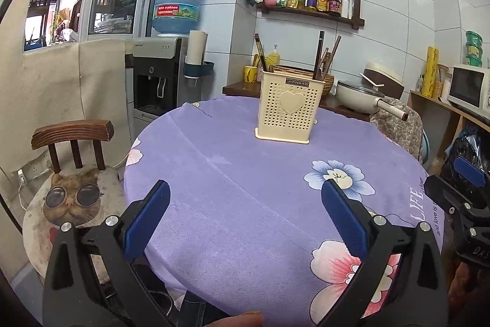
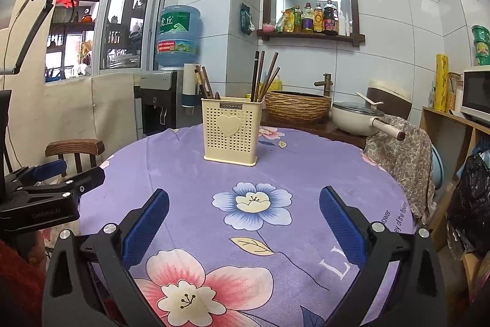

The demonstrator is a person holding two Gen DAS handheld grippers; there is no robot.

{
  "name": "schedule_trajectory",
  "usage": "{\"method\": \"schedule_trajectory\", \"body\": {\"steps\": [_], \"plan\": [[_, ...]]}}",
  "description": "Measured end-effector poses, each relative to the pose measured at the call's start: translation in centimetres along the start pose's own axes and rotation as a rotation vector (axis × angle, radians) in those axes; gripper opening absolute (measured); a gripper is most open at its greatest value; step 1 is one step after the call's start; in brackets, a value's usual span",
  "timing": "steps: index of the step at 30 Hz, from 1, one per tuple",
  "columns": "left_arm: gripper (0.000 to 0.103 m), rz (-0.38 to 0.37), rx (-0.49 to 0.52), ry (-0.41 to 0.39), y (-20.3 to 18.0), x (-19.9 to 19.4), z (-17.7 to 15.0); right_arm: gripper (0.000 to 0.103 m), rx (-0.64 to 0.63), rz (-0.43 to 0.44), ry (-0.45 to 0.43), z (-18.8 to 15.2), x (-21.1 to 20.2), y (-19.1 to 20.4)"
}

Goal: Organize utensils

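A cream perforated utensil holder (image 1: 289,109) with a heart on its front stands upright on the far side of the round table (image 1: 214,173); it also shows in the right wrist view (image 2: 231,131). Dark wooden chopsticks (image 1: 323,57) stick up from its compartments, also seen in the right wrist view (image 2: 263,75). My left gripper (image 1: 245,189) is open and empty, low over the table's near edge. My right gripper (image 2: 244,196) is open and empty, also near the front edge. Each gripper shows at the side of the other's view.
The table (image 2: 306,173) has a purple flowered cloth. A wooden chair (image 1: 72,143) with a cat cushion stands left. A water dispenser (image 1: 159,75), a woven basket (image 2: 297,106), a white pan (image 2: 358,115) and a cloth-draped chair (image 2: 401,152) stand behind and right.
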State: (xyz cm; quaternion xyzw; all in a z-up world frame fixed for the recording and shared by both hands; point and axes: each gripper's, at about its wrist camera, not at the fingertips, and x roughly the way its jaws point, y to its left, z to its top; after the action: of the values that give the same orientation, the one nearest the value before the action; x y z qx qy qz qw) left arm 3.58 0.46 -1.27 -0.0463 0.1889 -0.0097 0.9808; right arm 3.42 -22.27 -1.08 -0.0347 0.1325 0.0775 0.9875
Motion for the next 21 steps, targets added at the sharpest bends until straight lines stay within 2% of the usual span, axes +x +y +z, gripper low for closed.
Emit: {"method": "schedule_trajectory", "body": {"steps": [21], "plan": [[0.097, 0.002, 0.003, 0.002, -0.38, 0.05, -0.19, 0.097, 0.002, 0.007, 0.004, -0.13, -0.04, 0.05]]}}
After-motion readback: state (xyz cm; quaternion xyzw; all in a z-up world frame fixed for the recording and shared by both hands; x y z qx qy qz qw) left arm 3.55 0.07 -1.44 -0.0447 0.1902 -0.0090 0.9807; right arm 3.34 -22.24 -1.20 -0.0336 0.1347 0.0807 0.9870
